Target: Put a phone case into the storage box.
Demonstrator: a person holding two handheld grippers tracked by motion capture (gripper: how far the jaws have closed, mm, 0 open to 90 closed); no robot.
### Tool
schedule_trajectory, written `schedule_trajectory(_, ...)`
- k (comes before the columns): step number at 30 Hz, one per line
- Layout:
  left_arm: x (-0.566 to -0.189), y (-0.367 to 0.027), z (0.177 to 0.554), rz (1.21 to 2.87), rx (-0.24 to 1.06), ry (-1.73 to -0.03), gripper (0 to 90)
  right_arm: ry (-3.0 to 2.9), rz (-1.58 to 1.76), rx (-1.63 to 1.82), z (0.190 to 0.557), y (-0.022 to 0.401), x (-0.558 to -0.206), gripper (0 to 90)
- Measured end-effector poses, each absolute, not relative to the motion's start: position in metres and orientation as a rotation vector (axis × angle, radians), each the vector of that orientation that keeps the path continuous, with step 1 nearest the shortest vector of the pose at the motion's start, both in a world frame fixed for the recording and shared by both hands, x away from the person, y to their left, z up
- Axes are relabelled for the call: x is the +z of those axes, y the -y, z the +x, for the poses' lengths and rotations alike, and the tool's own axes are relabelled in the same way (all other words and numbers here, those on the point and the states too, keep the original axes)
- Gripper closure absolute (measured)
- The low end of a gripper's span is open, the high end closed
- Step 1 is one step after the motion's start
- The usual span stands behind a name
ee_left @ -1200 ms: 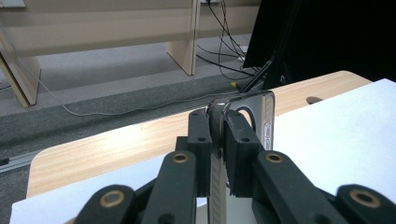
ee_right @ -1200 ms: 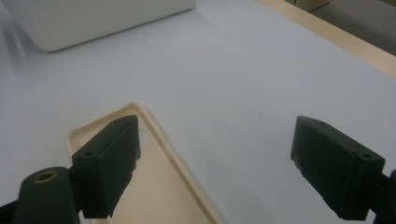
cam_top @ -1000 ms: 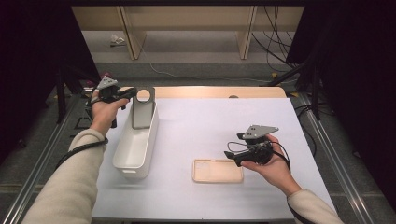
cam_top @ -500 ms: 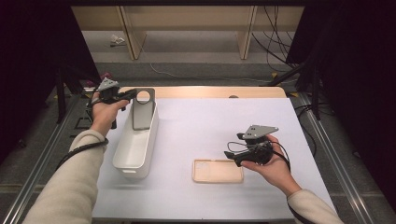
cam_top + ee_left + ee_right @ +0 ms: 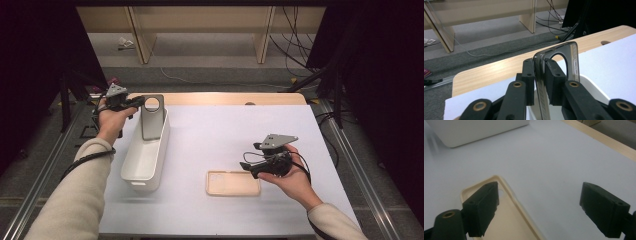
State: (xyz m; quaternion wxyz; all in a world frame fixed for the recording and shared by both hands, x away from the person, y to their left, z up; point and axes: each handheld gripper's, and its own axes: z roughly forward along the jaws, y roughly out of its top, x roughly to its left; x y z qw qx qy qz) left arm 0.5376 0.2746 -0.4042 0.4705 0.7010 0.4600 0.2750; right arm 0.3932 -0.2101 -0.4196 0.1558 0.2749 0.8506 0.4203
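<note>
At upper left of the high view, the left gripper (image 5: 135, 103) clamps a dark phone case (image 5: 151, 116) upright over the far end of the white bin (image 5: 145, 157). Lower right, the right gripper (image 5: 248, 168) hangs wide open beside the beige phone case (image 5: 233, 183). Bare table (image 5: 220, 130) lies between them. No writing is legible.

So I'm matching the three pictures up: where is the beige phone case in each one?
High view: beige phone case lies flat, lower centre, beside the right gripper.
Left gripper view: not in it.
Right gripper view: bottom left, under the left jaw.
Shared landmark: white bin, also.
</note>
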Motion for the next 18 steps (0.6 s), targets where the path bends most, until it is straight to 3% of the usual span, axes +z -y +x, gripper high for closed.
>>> schedule_trajectory(18,-0.4066,-0.2713,0.5429,1.825,0.759,-1.126,73.3,-2.437,0.788,1.206,0.3935,0.2101,-0.4198,16.5)
